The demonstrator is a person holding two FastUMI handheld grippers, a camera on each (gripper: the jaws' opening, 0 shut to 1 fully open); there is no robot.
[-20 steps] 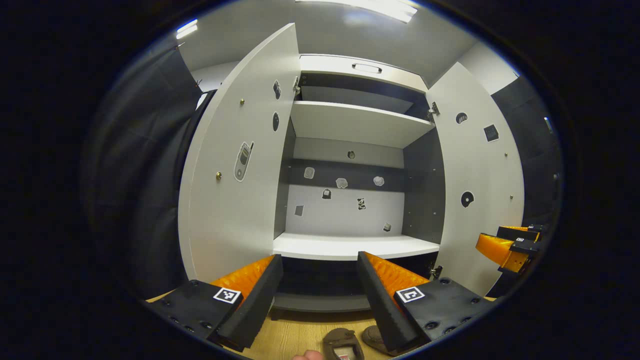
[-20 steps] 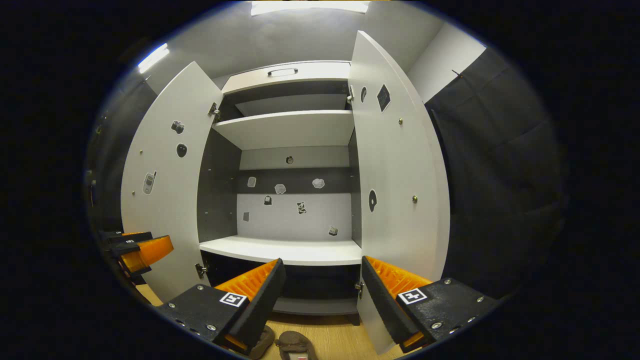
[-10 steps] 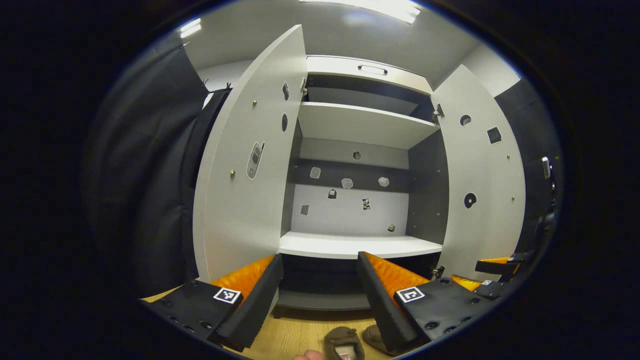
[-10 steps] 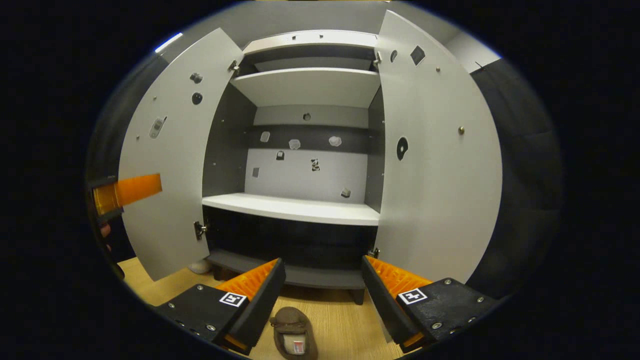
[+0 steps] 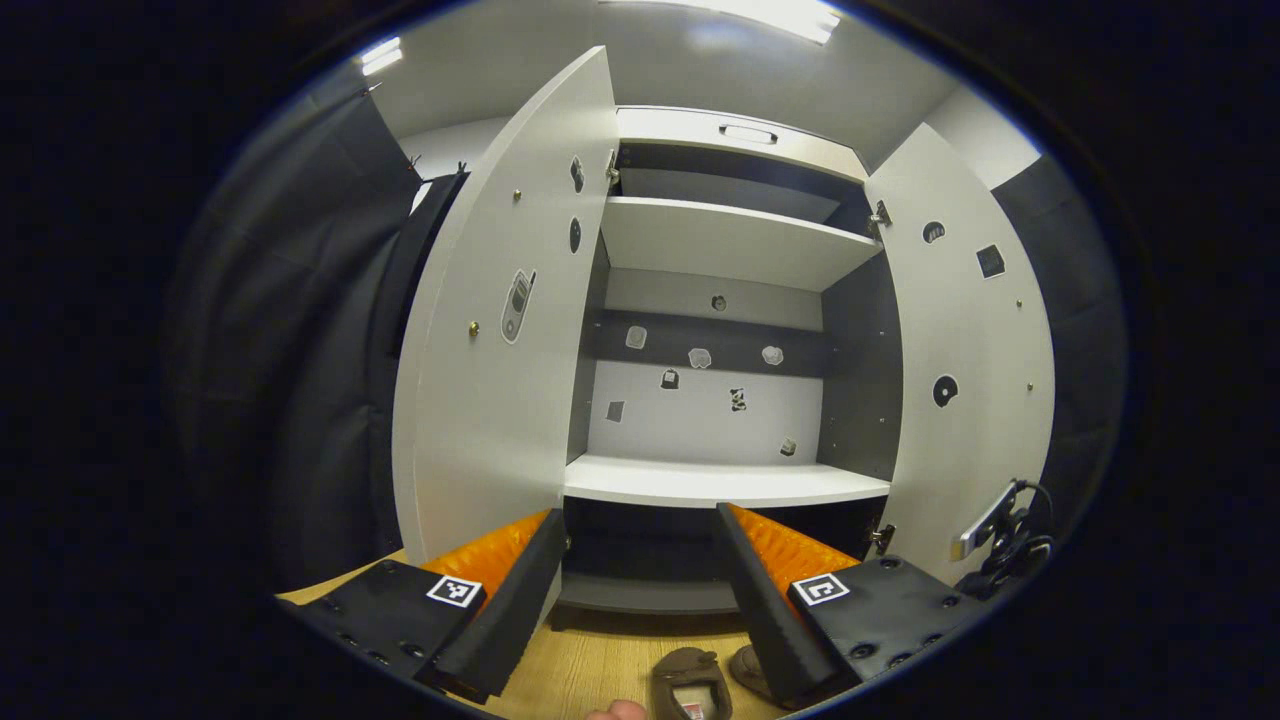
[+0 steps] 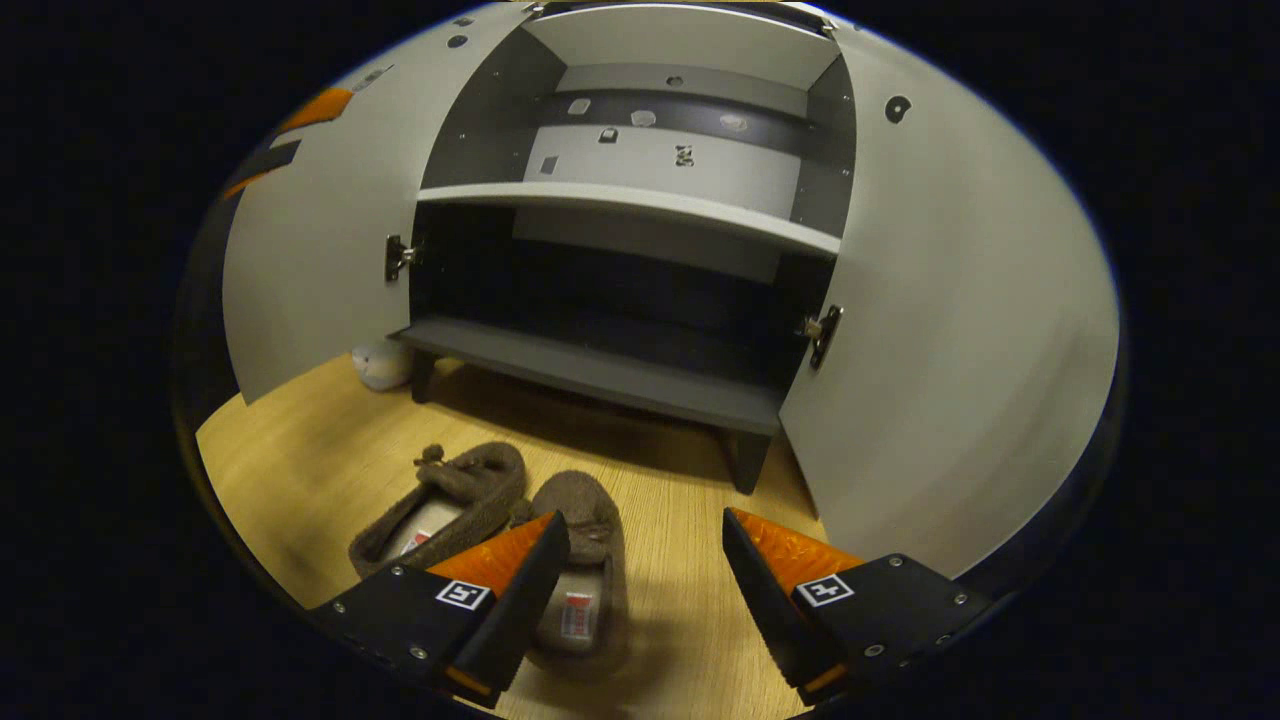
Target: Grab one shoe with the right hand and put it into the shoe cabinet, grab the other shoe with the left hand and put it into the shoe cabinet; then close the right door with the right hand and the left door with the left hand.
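Two brown fuzzy slippers lie side by side on the wooden floor in front of the open shoe cabinet (image 6: 600, 375). In the right gripper view the left slipper (image 6: 440, 500) sits beyond my left finger, and the right slipper (image 6: 590, 530) lies just inside that finger. My right gripper (image 6: 642, 520) is open above the floor, tilted down, touching neither. In the left gripper view my left gripper (image 5: 640, 520) is open and empty, facing the cabinet shelves (image 5: 720, 485), with both slippers (image 5: 690, 680) low between its fingers. The left gripper's orange finger (image 6: 315, 108) shows at the upper left of the right gripper view.
Both cabinet doors stand wide open: the left door (image 6: 310, 260) and the right door (image 6: 950, 330). A small white object (image 6: 380, 365) rests on the floor by the cabinet's left leg. A cable and a device (image 5: 1000, 525) hang by the right door. A fingertip (image 5: 615, 710) shows at the bottom edge.
My right gripper has tipped down from the shelves toward the floor and come close over the slippers, and it has left the left gripper view's right edge. The left gripper has hardly moved.
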